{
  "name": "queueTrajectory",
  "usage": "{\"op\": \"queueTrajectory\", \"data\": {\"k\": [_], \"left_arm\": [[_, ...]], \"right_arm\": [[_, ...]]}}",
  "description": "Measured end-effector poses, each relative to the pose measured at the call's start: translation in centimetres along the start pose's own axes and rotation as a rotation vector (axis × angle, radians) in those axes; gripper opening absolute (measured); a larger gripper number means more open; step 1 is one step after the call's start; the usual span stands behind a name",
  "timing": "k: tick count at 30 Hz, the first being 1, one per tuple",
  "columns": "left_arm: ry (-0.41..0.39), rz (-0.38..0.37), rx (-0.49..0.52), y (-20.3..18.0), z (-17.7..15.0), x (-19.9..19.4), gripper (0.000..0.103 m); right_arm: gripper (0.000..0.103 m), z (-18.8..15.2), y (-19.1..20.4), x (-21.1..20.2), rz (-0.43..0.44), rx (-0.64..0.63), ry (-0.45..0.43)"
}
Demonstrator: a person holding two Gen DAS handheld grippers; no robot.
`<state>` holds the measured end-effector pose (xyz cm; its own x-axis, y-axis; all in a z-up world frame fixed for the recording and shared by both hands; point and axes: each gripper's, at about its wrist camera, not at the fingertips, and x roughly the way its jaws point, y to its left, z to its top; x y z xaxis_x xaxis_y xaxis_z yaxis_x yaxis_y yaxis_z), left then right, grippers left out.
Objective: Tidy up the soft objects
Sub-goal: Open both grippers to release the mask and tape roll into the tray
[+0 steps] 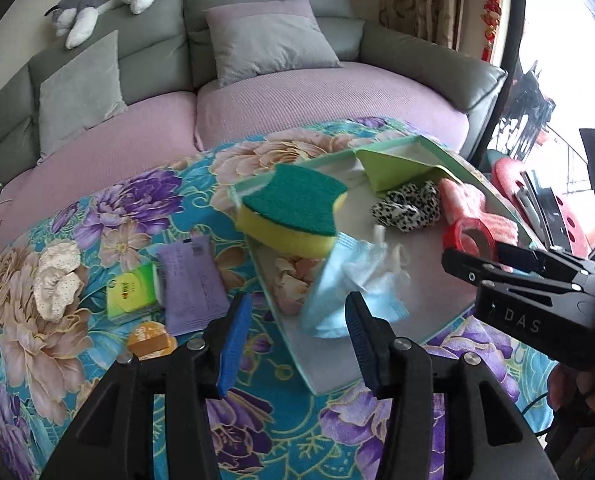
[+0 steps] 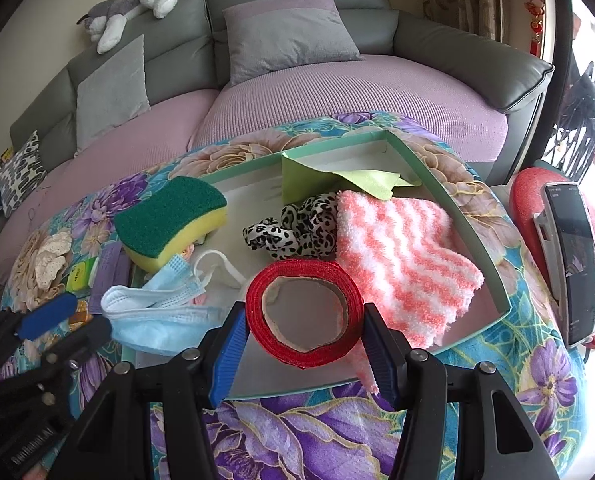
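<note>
1. Sofa (image 2: 377, 80) fills the background, with grey cushions (image 2: 289, 32) on it and a plush husky (image 2: 133, 4) lying along its back.
2. Floral cloth (image 2: 297, 432) covers the table under both my grippers.
3. Green-rimmed tray (image 2: 457, 216) sits on the cloth, straight ahead of my right gripper and just right of my left one.
4. Pink striped towel (image 2: 401, 256) lies in the tray's right half, just beyond my right gripper's right finger and touching the roll.
5. Sponge (image 1: 293, 212) rests tilted on the tray's left rim, beyond my left gripper.
6. Green cloth (image 2: 337, 176) lies at the tray's far end, with the spotted scrunchie (image 2: 297, 228) just in front of it.
7. Face mask (image 1: 345, 284) lies crumpled on the tray's near left part; it sits between my left gripper's (image 1: 297, 344) fingers but apart from both pads, so that gripper is released.
8. Red ribbon roll (image 2: 305, 312) stands tilted over the tray's near edge, and my right gripper (image 2: 303, 356) is clenched on it, one blue pad against each side.
9. Purple packet (image 1: 193, 284), green tissue pack (image 1: 131, 290) and orange piece (image 1: 151, 340) lie on the cloth to the left of my left gripper.
</note>
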<state>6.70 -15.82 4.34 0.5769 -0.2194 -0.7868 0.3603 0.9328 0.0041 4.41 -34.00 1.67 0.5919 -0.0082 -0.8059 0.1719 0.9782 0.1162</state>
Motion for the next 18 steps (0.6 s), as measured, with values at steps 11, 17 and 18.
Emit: {"op": "queueTrajectory", "data": {"k": [11,17,18], "left_arm": [[0.000,0.035,-0.058,2.0,-0.1,0.1,0.062],[-0.003,0.084,-0.129,4.1,-0.3,0.3,0.066],[-0.002,0.096,-0.142,4.5,-0.3,0.4,0.074]], "right_arm": [[0.059,-0.2,0.7,1.4,-0.005,-0.027,0.042],[0.062,-0.3,0.9,1.8,-0.022,-0.036,0.055],[0.067,-0.2,0.9,1.8,-0.026,-0.036,0.055]]}}
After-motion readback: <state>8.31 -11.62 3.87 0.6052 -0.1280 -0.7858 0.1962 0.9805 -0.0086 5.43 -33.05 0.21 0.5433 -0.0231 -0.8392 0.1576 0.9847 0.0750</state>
